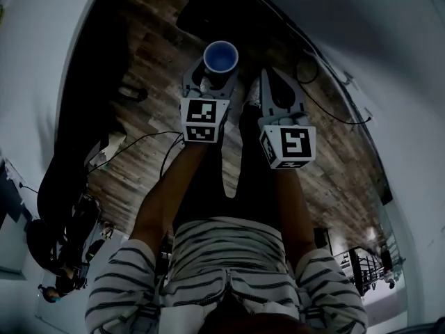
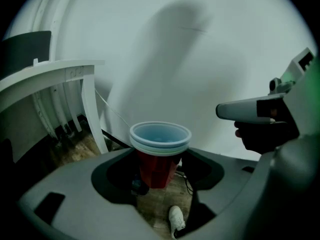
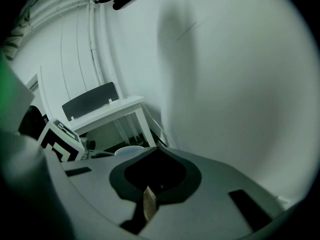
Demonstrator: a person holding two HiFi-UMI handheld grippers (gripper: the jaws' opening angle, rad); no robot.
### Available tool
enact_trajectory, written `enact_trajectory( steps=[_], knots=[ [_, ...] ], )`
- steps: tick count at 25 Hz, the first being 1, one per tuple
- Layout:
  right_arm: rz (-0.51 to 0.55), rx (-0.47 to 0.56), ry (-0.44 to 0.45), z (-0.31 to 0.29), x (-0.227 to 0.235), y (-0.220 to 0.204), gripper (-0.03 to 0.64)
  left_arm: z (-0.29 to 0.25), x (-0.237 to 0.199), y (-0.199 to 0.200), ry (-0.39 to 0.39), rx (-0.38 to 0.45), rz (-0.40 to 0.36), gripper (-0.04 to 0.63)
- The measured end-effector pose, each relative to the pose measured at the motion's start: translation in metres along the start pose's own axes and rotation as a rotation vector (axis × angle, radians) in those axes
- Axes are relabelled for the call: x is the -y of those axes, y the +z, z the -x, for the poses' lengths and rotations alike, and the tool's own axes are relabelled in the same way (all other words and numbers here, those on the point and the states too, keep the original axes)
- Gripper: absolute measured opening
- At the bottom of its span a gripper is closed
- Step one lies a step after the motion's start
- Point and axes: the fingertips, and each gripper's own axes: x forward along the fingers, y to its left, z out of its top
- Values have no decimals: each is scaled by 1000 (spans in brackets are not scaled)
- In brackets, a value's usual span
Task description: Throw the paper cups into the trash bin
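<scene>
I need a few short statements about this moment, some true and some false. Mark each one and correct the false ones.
1. The left claw is shut on a red cup. True.
2. The right claw holds a second cup. False: its jaws are together and nothing is between them.
3. The red cup is turned upside down. False: it is upright, with its open mouth on top and its blue inside showing in the head view.
4. The floor is made of wooden planks. True.
5. A white table shows in the left gripper view. True.
</scene>
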Motion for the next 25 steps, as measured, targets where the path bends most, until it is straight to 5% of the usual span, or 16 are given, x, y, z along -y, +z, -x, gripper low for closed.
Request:
enact_trajectory(
  steps=[7, 14, 25],
  knots=[
    [-25, -11, -11, -8, 3, -23, 9, -23, -10, -35, 0, -29, 0, 298],
    [-40, -33, -14, -15, 3, -43, 9, -52, -31, -65, 17, -67, 78, 298],
    [-70, -43, -25, -23, 15, -66, 9, -101, -48, -101, 29, -121, 52, 298]
  ],
)
